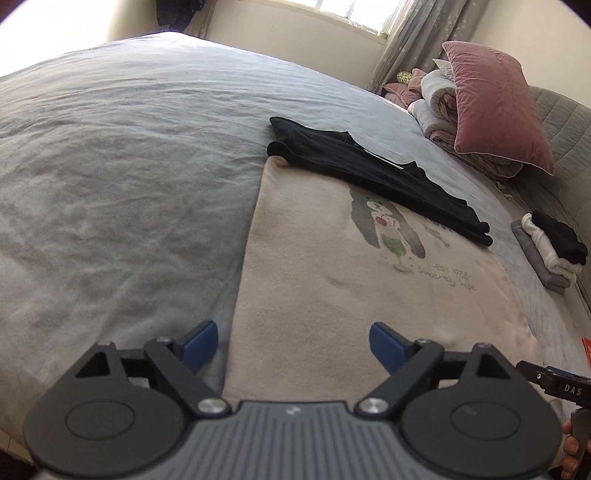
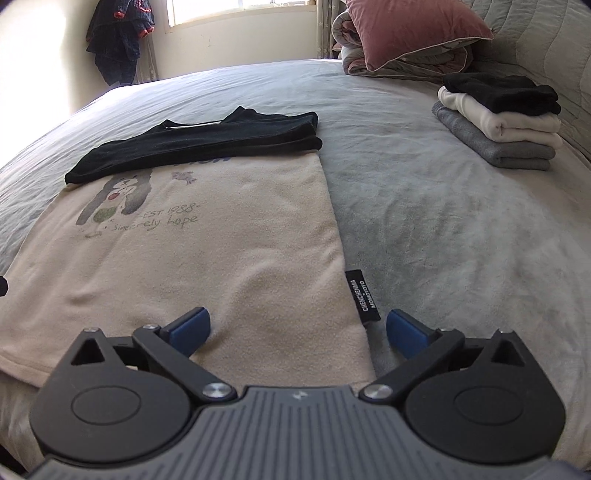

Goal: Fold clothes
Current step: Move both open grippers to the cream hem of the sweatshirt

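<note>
on the bed [image 2: 443, 221], both grippers, left gripper [image 1: 293, 341] and right gripper [image 2: 297, 328], stand apart and empty at the cream shirt [image 2: 221, 240] hem corners, positioned for the next fold.

There were two grippers, the left gripper [image 1: 291, 345] and the right gripper [image 2: 297, 332]. One cream shirt [image 2: 221, 266] lay on the one bed [image 2: 461, 240], with one black garment [image 2: 207, 146] on it. At upper right was one stack [image 2: 498, 122] of three folded pieces, and one pink pillow [image 2: 410, 29].
</note>
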The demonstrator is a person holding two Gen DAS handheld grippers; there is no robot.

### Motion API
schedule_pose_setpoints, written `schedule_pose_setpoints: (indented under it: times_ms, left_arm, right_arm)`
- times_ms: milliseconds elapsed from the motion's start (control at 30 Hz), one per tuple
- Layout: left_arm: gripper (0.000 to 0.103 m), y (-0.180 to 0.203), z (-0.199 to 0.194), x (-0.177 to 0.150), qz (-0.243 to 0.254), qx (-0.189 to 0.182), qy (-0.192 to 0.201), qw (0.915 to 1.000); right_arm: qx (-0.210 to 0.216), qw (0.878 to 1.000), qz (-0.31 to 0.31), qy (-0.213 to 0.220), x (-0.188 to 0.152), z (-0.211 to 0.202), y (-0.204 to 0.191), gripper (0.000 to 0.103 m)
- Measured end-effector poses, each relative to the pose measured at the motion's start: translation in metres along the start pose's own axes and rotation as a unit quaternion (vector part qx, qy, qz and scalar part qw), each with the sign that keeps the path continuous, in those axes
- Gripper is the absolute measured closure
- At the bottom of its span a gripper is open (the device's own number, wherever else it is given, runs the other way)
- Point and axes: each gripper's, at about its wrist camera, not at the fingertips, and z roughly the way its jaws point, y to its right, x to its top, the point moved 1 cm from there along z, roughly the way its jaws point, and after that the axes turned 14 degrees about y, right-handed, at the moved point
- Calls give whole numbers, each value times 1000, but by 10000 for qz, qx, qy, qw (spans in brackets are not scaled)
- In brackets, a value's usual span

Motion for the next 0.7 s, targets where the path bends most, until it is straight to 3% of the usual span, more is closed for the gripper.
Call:
schedule_pose_setpoints:
  times_ms: [100, 300, 433, 567, 700]
  left_arm:
    - [13, -17, -6, 2, -506, -364, -347, 9975]
    - [14, -49, -9, 4, -1534, -1096, -1174, 9750]
    - [20, -60, -8, 1, -1836, -1318, -1374, 9644]
    - [32, -74, -1, 0, -2221, -1400, -1469, 9537]
    - [43, -78, 5, -1, -2328, -1512, -1559, 9479]
  right_arm:
    - [225, 9991, 184, -324, 3, -7, 13, 0]
    - [731, 9888, 959, -877, 5, -21, 44, 0]
    - [1040, 9761, 1557, -1100, 7, -24, 63, 1]
    - [1083, 9675, 1918, -1242, 9, -22, 78, 17]
    - [1282, 9605, 2079, -1331, 10, -19, 89, 25]
